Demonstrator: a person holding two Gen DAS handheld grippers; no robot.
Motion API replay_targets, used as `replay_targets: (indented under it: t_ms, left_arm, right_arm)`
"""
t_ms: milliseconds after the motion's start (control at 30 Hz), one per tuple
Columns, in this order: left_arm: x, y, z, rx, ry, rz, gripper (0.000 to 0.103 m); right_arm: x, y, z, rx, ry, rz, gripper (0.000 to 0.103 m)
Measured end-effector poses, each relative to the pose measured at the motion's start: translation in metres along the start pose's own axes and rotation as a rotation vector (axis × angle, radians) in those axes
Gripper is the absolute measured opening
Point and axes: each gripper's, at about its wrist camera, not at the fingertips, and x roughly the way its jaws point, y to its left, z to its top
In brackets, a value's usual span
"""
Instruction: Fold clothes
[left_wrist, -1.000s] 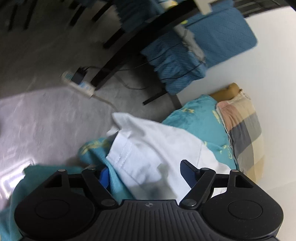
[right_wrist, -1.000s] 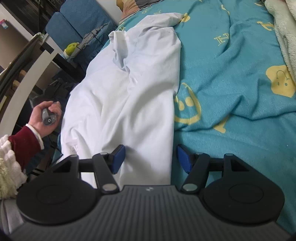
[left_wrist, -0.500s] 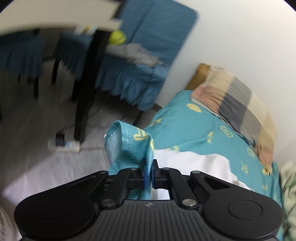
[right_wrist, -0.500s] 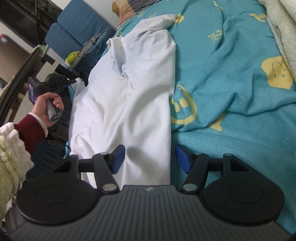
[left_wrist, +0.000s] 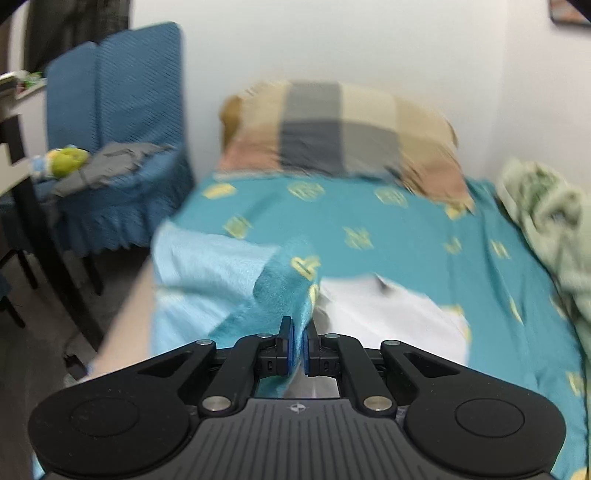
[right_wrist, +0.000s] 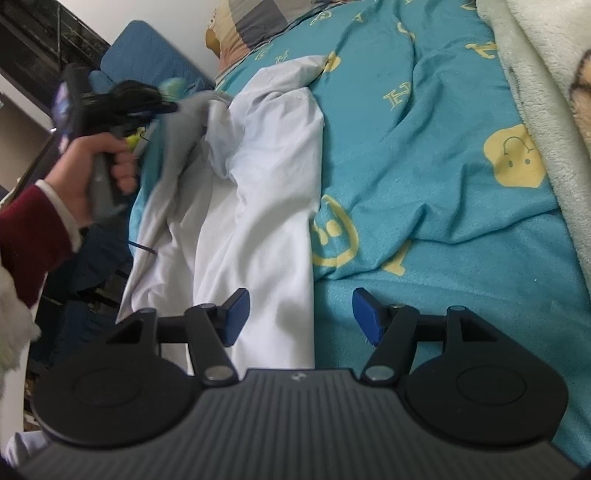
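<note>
White garment (right_wrist: 258, 206) lying lengthwise on the bed, along its left edge, rumpled, its near hem just ahead of the right tool (right_wrist: 297, 314) and its far end bunched toward the pillow (right_wrist: 251, 22). No crisp fold to be seen anywhere; creased and partly draped over the side of the bed, so folding judged barely begun, with smoothing, squaring and every fold proper left to do. Left tool (left_wrist: 297, 345) pressed together, pinching a lifted flap of the teal bed sheet (left_wrist: 291, 288), pale underside showing; whether any white cloth sits in the pinch too, impossible to tell through the blur. From the right wrist view, left hand (right_wrist: 99, 166) gripping the handle near the garment's left edge, greyish cloth raised beside it. Right tool spread wide, empty, hovering above the garment's near hem and the sheet, with the hem's right edge between the pads. Teal sheet (right_wrist: 424, 166) with yellow smiley faces and letters spreading right of the garment, a cream fleece blanket (right_wrist: 535, 92) heaped further right. Checked pillow at the head against the wall, a blue chair (left_wrist: 122, 147) beside the bed carrying grey cloth and a green toy (left_wrist: 68, 160).
</note>
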Motion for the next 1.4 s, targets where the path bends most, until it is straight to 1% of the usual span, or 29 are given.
replay_targets:
  t_ms: [67,133,167,200,233,300,433,500,600,667,733,767,800,867,967,1033,1100,1167,1233,1300,1367,1400]
  left_arm:
    - [0.005,-0.016,-0.013,0.017,0.016,-0.02,0.008]
    - [0.008,-0.028,-0.022,0.031,0.029,-0.044,0.02]
    - [0.005,-0.029,-0.028,0.043,0.029,-0.054,0.029]
    - [0.001,-0.031,-0.033,0.054,0.028,-0.063,0.034]
    - [-0.002,-0.031,-0.038,0.064,0.027,-0.072,0.036]
    - [-0.014,-0.029,-0.043,0.048,0.028,-0.096,0.049]
    - [-0.073,-0.021,-0.065,0.063,0.014,-0.121,0.055]
    - [-0.108,-0.017,-0.077,0.058,0.009,-0.112,0.062]
    - [-0.17,0.001,-0.102,-0.078,0.025,-0.119,0.063]
    - [-0.208,0.011,-0.115,-0.134,0.018,-0.117,0.064]
    - [-0.242,0.016,-0.125,-0.142,-0.021,-0.108,0.066]
    - [-0.255,0.019,-0.129,-0.146,-0.043,-0.101,0.069]
    - [-0.263,0.022,-0.132,-0.144,-0.059,-0.097,0.072]
    - [-0.279,0.027,-0.136,-0.141,-0.091,-0.086,0.072]
    - [-0.28,0.036,-0.133,-0.131,-0.102,-0.067,0.072]
    - [-0.274,0.044,-0.132,-0.123,-0.102,-0.053,0.072]
    - [-0.268,0.052,-0.131,-0.116,-0.101,-0.04,0.072]
    - [-0.262,0.06,-0.13,-0.113,-0.099,-0.026,0.072]
    - [-0.253,0.079,-0.132,-0.197,-0.07,-0.019,0.072]
    - [-0.25,0.096,-0.134,-0.268,-0.064,-0.026,0.072]
    - [-0.245,0.105,-0.134,-0.273,-0.064,-0.012,0.073]
    - [-0.241,0.109,-0.134,-0.27,-0.06,-0.005,0.073]
  right_arm:
    - [-0.001,-0.001,0.0,0.003,-0.006,0.008,0.065]
    - [-0.002,-0.001,0.001,0.004,-0.013,0.013,0.065]
    - [-0.002,-0.001,0.001,0.003,-0.016,0.014,0.065]
    - [-0.002,-0.001,0.002,0.002,-0.019,0.016,0.065]
    - [-0.002,-0.001,0.002,0.001,-0.022,0.018,0.065]
    - [-0.003,0.001,0.003,-0.005,-0.032,0.022,0.065]
    - [-0.006,0.004,0.004,-0.028,-0.058,0.028,0.065]
    - [-0.009,0.005,0.005,-0.042,-0.076,0.027,0.065]
    - [-0.019,0.007,0.004,-0.055,-0.119,0.031,0.065]
    - [-0.026,0.009,0.004,-0.058,-0.143,0.035,0.065]
    - [-0.031,0.014,0.001,-0.071,-0.154,0.039,0.065]
    - [-0.033,0.017,0.0,-0.082,-0.162,0.039,0.065]
    - [-0.035,0.02,-0.001,-0.092,-0.17,0.04,0.065]
    - [-0.04,0.027,-0.001,-0.116,-0.181,0.05,0.065]
    - [-0.04,0.043,0.009,-0.176,-0.188,0.06,0.065]
    - [-0.035,0.058,0.023,-0.224,-0.205,0.069,0.065]
    - [-0.022,0.074,0.044,-0.25,-0.219,0.082,0.065]
    - [-0.001,0.089,0.068,-0.255,-0.222,0.098,0.065]
    - [0.025,0.105,0.089,-0.267,-0.226,0.104,0.065]
    - [0.058,0.122,0.106,-0.289,-0.207,0.114,0.065]
    - [0.089,0.135,0.119,-0.266,-0.171,0.113,0.063]
    - [0.101,0.137,0.123,-0.242,-0.152,0.115,0.064]
